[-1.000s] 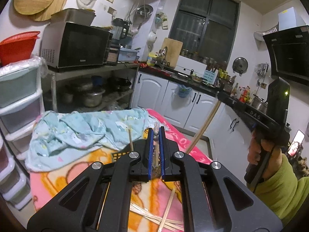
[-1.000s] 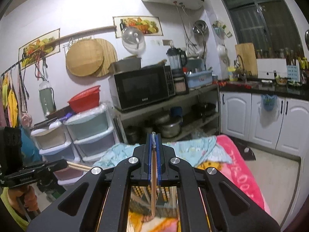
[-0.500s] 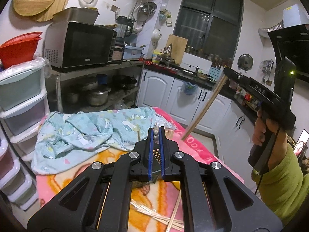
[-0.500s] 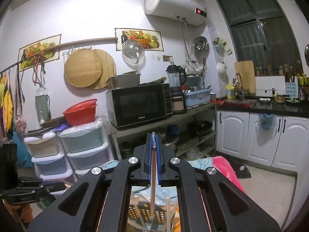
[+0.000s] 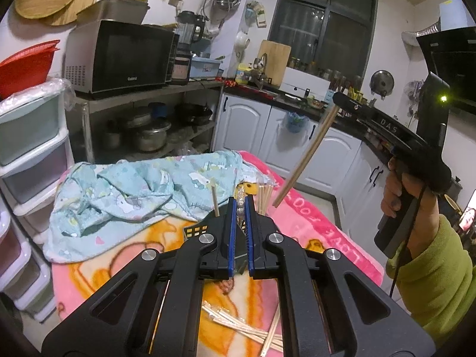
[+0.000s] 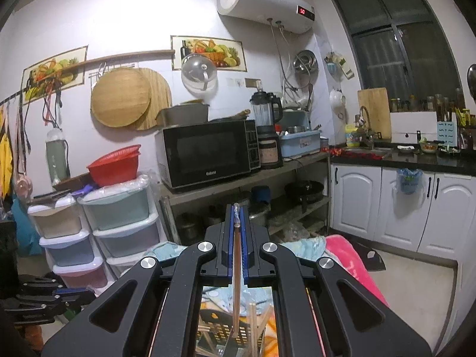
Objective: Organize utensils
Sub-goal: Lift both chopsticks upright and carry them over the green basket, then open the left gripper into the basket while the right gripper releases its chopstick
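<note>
Lowered, right tongs pinch chopstick above holder.

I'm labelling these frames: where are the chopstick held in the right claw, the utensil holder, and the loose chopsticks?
chopstick [image 5: 306,154], left wrist view, mid-shaft
utensil holder [image 5: 196,231], left wrist view, perforated wall
loose chopsticks [image 5: 238,328], left wrist view, middle of pile

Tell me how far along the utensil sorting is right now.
Partway. Several chopsticks already stand in the black holder. The right gripper is clamped on a chopstick hanging above the holder; the left gripper grips a patterned utensil handle. A loose pile on the blanket remains.
</note>
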The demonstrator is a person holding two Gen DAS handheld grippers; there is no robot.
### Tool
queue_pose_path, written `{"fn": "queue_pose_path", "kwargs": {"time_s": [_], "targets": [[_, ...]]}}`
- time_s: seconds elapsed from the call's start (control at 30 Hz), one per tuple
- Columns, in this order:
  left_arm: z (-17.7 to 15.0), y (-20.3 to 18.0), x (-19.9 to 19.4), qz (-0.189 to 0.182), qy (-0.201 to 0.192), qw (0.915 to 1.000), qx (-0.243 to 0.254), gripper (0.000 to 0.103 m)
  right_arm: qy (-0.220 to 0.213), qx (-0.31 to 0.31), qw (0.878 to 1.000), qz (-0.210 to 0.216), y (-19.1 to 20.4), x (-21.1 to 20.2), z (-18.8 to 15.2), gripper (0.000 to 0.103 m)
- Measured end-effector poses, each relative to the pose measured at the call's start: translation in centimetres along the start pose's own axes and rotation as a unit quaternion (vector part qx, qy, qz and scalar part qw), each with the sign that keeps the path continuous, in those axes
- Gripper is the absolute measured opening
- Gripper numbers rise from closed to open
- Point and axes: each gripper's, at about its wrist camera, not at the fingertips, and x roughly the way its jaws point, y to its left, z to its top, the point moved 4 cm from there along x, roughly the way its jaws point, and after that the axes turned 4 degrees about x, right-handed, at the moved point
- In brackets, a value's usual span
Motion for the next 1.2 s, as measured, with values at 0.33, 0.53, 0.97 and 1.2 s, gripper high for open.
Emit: {"fn": "queue_pose_path", "kwargs": {"time_s": [0.33, 0.53, 0.97, 1.2], "targets": [[-1.7, 0.0, 2.4, -0.002, 0.022, 0.9997, -0.007, 0.003, 0.034, 0.005, 0.999, -0.003, -0.4, 2.5, -4.1, 0.004], [-2.3, 0.3, 3.5, -0.002, 0.033, 0.9993, -0.015, 0.003, 0.050, 0.009, 0.999, -0.003, -0.3, 3.8, -5.8, 0.004], [-2.2, 0.2, 4.1, 0.001, 0.016, 0.9993, -0.033, 0.035, 0.069, 0.037, 0.997, -0.019, -2.1, 3.5, -7.2, 0.034], [-1.2, -0.2, 3.2, 0.015, -0.012, 0.9990, -0.040, 0.064, 0.053, 0.051, 0.997, -0.033, -3.8, 0.0, -6.1, 0.056]]}}
